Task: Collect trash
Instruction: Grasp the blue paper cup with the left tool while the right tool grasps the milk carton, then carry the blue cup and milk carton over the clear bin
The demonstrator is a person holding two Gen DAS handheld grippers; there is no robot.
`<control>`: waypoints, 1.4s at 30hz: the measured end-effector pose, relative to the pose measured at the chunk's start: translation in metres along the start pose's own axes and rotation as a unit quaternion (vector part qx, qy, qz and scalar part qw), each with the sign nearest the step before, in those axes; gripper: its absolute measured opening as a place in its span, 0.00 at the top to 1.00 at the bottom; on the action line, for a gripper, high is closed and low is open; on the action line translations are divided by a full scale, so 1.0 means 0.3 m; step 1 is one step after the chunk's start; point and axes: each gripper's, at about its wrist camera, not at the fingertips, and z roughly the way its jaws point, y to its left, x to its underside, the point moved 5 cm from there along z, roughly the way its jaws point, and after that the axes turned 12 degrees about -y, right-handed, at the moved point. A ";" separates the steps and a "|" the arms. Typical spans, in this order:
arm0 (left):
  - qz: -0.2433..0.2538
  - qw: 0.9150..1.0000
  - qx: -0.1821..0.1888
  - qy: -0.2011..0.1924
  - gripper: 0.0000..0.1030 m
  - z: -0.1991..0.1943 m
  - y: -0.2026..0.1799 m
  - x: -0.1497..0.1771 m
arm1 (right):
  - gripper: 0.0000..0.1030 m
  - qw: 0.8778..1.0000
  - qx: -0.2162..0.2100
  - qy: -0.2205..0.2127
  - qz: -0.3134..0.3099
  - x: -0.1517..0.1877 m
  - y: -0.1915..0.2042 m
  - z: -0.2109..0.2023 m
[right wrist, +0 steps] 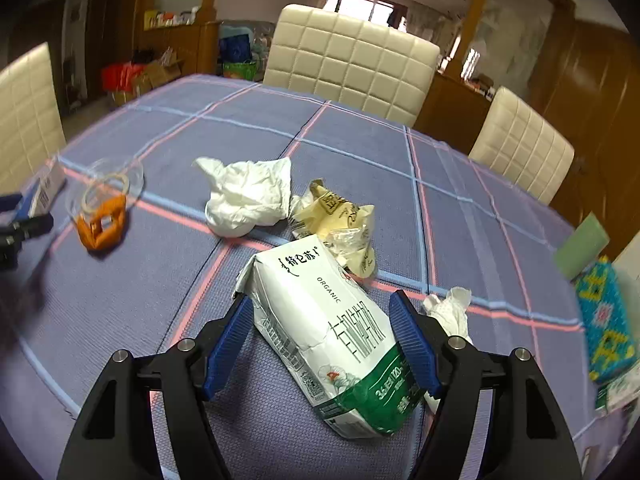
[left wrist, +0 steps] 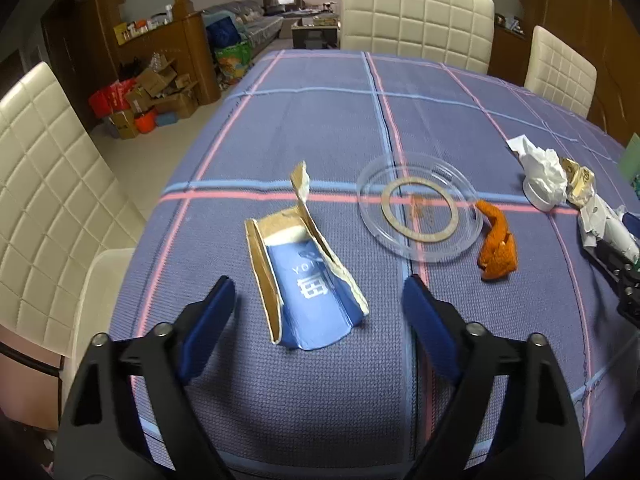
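Worktop (left wrist: 320, 120) is wearing a blue-purple cloth w/ pink and light-blue grid lines, lying flat, few wrinkles. Cream quilted chairs (left wrist: 416, 12) are standing round it: one at the far end, others along both sides. Beyond, a tiled floor, wood cabinets, a heap of cardboard boxes and red bags (left wrist: 148, 96) by the wall, a sofa and a bright window further back.

Left tongs (left wrist: 320, 312) are hanging apart just over the cloth, w/ a torn blue carton piece (left wrist: 308, 280) lying between the blue pads, neither pad touching it. A clear plastic lid (left wrist: 418, 214) is lying flat just beyond, an orange wrapper (left wrist: 496, 244) touching its rim.

Right tongs (right wrist: 326, 344) are also standing apart, straddling a crushed white-and-green milk carton (right wrist: 328, 332) lying on its side; whether the pads are touching it, can't tell, but no squeeze is showing. Behind it: a yellowish wrapper (right wrist: 340, 216), a crumpled white tissue (right wrist: 248, 196), and a small white wad (right wrist: 450, 308) beside the right pad. A green sponge (right wrist: 582, 244) and a patterned teal box (right wrist: 608, 316) are sitting at the right edge.
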 end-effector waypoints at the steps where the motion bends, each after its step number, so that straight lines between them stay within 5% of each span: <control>1: -0.002 1.000 0.003 0.002 0.26 0.002 -0.001 0.003 | 0.27 1.000 0.004 0.005 -0.021 0.006 0.017 0.004; 3: -0.001 1.000 0.011 0.000 0.39 -0.004 -0.006 0.008 | 0.21 0.998 0.016 0.009 -0.056 0.018 0.043 0.008; 5: 0.003 1.000 0.019 -0.003 0.53 -0.016 -0.015 0.008 | 0.20 1.000 0.006 0.022 -0.018 0.023 0.019 0.014; 9: 0.004 0.999 0.036 -0.005 0.62 -0.040 -0.030 0.016 | 0.21 1.000 0.001 0.027 -0.009 0.029 0.024 -0.005; 13: 0.010 0.999 0.038 -0.014 0.63 -0.074 -0.047 0.024 | 0.37 1.000 -0.008 0.018 -0.008 0.026 0.051 -0.044; 21: 0.040 0.997 0.042 -0.045 0.63 -0.190 -0.075 0.034 | 0.50 0.996 -0.079 0.014 0.027 0.011 0.134 -0.121; 42: 0.064 0.992 0.024 -0.109 0.63 -0.477 0.003 0.081 | 0.52 0.992 -0.118 -0.049 -0.023 -0.092 0.346 -0.373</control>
